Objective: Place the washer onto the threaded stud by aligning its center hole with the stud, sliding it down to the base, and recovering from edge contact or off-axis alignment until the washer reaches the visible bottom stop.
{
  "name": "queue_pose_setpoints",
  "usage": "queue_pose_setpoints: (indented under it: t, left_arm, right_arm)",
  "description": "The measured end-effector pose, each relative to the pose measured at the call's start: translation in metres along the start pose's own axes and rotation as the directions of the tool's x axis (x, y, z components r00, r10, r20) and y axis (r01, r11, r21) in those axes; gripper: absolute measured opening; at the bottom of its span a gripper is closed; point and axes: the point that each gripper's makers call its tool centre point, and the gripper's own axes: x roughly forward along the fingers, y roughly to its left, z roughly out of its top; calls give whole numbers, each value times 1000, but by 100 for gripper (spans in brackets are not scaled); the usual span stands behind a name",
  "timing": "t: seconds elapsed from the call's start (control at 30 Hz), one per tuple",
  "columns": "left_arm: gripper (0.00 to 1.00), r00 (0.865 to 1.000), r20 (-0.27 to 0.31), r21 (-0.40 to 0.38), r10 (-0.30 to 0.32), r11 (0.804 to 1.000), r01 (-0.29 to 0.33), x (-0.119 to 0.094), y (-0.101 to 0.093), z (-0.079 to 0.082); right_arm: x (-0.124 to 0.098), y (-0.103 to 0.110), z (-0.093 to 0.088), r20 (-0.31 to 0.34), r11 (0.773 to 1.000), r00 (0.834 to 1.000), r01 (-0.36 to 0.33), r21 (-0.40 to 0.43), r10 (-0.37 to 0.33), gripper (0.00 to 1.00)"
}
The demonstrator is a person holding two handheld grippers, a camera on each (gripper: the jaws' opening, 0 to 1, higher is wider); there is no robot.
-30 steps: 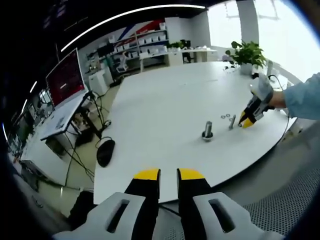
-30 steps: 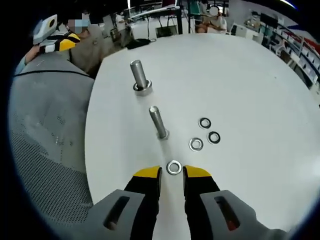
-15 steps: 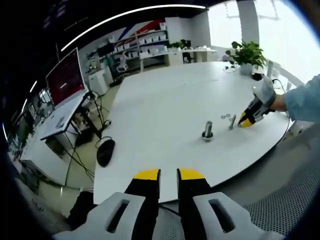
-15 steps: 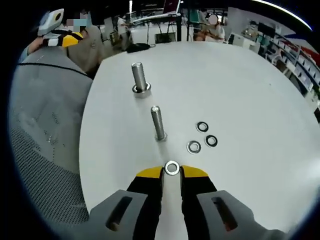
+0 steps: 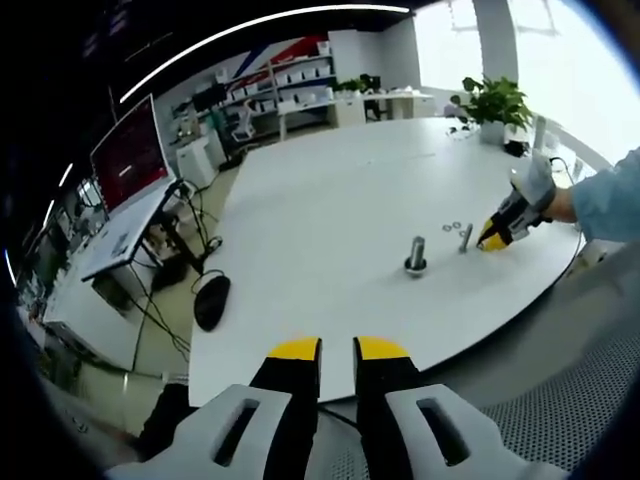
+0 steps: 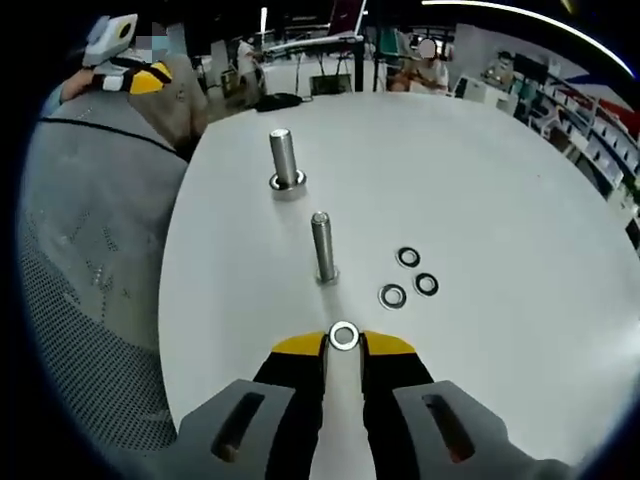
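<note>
A washer point(image 6: 344, 336) sits pinched flat at the tips of my right gripper point(image 6: 344, 345), lifted just short of the nearer threaded stud point(image 6: 323, 248) on the white bench point(image 6: 500, 200), three spare washers point(image 6: 408, 275) lying beside the stud. To seat it well, I judge I must bring the hole square over the stud's top and keep the washer level before lowering it. My left gripper point(image 5: 336, 349) hangs back off the bench's edge, fingers nearly together on nothing.

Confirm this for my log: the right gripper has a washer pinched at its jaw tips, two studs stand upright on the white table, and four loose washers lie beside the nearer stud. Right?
Not quite: three loose washers lie beside the nearer stud, not four, as the right gripper view shows. The rest holds: the right gripper pinches a washer, and the farther stud also stands upright on the white table.
</note>
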Motion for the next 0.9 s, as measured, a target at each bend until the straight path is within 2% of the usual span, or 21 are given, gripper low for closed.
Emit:
queue_pose_setpoints:
  t: [0.13,0.2,0.27,0.33,0.4,0.9]
  left_arm:
    - [10,1000,-6,3,0,1000,0,0,0,-1]
    - [10,1000,-7,3,1,1000,-1,0,0,-1]
    - [10,1000,-8,3,2,1000,-2,0,0,-1]
    - [10,1000,-11,4,2,1000,-2,0,0,-2]
    - [10,1000,-16,7,2,1000,-2,0,-1,-3]
    - [9,1000,-24,10,0,1000,0,1,-1,-4]
  right_arm:
    - [1,-1,1,18,1000,1000,-3,1,3,15]
    - [1,2,2,52,999,998,-20,-25,22,14]
    - [0,1,2,60,1000,998,-26,-11,26,14]
    - [0,1,3,60,1000,998,-29,-2,29,14]
    - [0,2,3,51,999,998,-35,-41,38,14]
    - [0,2,3,76,1000,997,-22,-15,23,14]
